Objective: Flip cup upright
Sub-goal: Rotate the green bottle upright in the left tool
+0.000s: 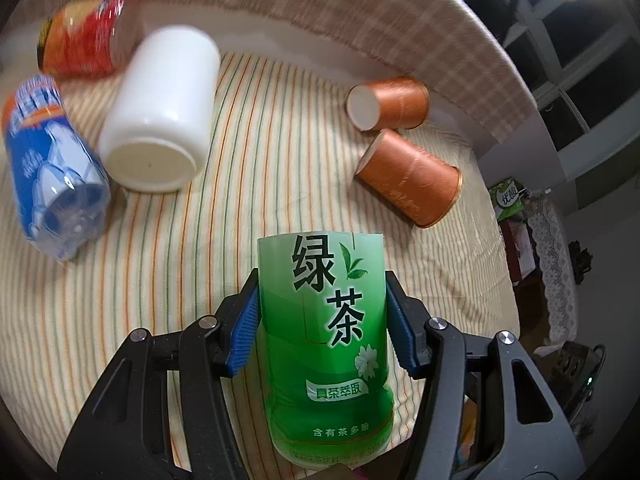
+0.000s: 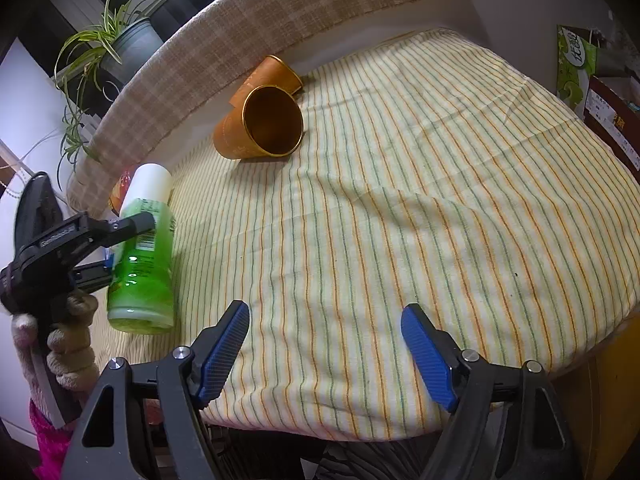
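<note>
- Left gripper (image 1: 322, 322): blue ribbed pads (image 1: 243, 330) pressed against both sides of a green tea bottle (image 1: 326, 340); a gloved hand (image 2: 60, 344) shows on its handle in the right wrist view.
- Green tea bottle: printed label with Chinese characters; seen from the right wrist, tilted, white cap end away from the camera, base low over the near left part of the cloth.
- Right gripper (image 2: 326, 354): jaws spread wide with nothing between them, over the near edge of the cloth.
- Striped cloth (image 2: 400, 208): cream with orange and green lines, covering the work surface.
- Orange paper cup, nearer (image 2: 260, 124): on its side, open mouth facing the right wrist camera, gold rim, toward the far left of the cloth.
- Orange paper cup, farther (image 2: 276, 72): on its side just behind and touching the first, beside the checked padded backrest (image 2: 200, 40).
- White plastic jar (image 1: 160, 112): on its side, flat base toward the left wrist camera.
- Blue-labelled bottle (image 1: 52, 168): on its side, left of the jar.
- Red and orange bottle (image 1: 84, 36): blurred, lying behind the jar.
- Potted spider plant (image 2: 116, 40): beyond the backrest.
</note>
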`<state>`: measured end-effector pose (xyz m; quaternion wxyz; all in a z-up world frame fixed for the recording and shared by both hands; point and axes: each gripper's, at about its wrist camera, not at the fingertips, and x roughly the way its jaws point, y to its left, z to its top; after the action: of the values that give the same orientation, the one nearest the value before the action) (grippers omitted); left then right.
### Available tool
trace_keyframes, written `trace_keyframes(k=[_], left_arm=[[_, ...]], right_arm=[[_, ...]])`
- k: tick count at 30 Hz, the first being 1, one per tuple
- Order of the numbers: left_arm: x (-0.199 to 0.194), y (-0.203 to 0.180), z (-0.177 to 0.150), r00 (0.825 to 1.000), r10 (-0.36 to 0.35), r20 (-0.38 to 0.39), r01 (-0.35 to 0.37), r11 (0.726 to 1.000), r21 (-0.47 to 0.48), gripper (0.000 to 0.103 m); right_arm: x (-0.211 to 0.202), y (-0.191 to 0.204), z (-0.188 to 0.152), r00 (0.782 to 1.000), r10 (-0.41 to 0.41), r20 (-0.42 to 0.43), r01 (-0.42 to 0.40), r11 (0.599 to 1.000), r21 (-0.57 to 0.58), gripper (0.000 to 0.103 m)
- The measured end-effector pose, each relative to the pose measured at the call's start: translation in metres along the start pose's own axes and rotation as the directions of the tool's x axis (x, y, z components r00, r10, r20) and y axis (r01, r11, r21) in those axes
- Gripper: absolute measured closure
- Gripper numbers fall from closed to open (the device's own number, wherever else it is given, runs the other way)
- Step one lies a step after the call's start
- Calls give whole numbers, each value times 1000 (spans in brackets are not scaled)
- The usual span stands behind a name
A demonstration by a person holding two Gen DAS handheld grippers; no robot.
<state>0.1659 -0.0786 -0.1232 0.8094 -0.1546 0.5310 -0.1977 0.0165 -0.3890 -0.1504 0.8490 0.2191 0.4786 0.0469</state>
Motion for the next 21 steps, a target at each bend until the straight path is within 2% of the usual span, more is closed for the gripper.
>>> trace_keyframes(k=[5,10,18,21], left_arm=[[-14,-14,-5,997,31,70,-36,997,71,45],[-19,-18,-3,990,32,135,-45,994,95,45],[-10,-13,6,956,89,279,-128,984,125,45],[-5,-12,11,948,89,305,-131,984,120,45]], right_arm=[[1,2,0,1000,1,-1,-1,1000,-1,22],[1,3,0,1000,1,-2,-1,1000,-1,22],[1,3,-1,1000,2,-5,-2,1000,1,22],[1,3,-1,1000,2,-6,-2,1000,-1,22]])
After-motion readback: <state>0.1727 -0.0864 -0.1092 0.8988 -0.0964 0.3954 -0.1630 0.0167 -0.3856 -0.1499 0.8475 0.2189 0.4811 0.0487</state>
